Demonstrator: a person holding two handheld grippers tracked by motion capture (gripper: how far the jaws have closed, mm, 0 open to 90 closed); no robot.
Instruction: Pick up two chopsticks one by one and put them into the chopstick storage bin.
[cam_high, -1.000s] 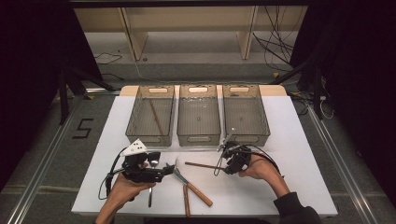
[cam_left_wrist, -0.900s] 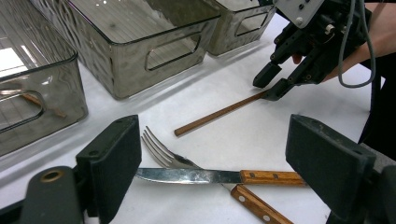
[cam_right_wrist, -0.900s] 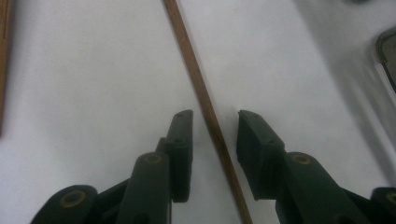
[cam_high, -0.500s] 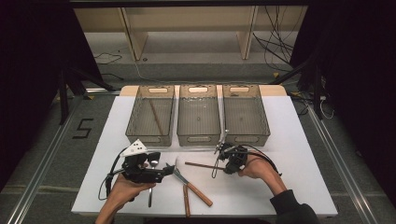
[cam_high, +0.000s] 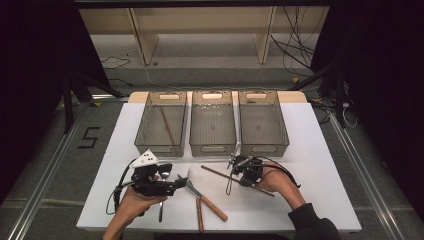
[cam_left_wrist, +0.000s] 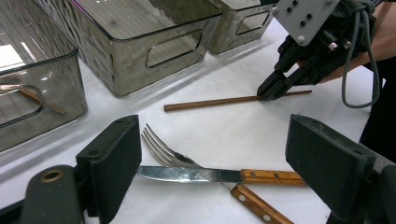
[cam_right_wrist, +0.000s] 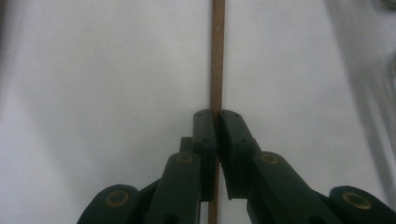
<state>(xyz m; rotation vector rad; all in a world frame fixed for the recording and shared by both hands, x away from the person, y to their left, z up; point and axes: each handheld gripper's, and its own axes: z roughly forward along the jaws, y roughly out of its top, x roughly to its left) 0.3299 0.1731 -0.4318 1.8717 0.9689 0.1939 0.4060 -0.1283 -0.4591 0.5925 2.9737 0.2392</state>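
The right tool (cam_right_wrist: 217, 122) is clenched on a brown chopstick (cam_right_wrist: 216, 56), which runs straight out between its jaws and lies flat on the white counter (cam_high: 325, 165). The left tool (cam_left_wrist: 212, 158) gapes released over a knife (cam_left_wrist: 210, 175) and fork (cam_left_wrist: 163, 148).

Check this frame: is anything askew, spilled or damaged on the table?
Nothing stands out. The three bins stand in a straight row, one chopstick already in the left one. The knife lies across the fork in a loose pile, undamaged. The right gripper is shut on the chopstick; the left gripper is open.
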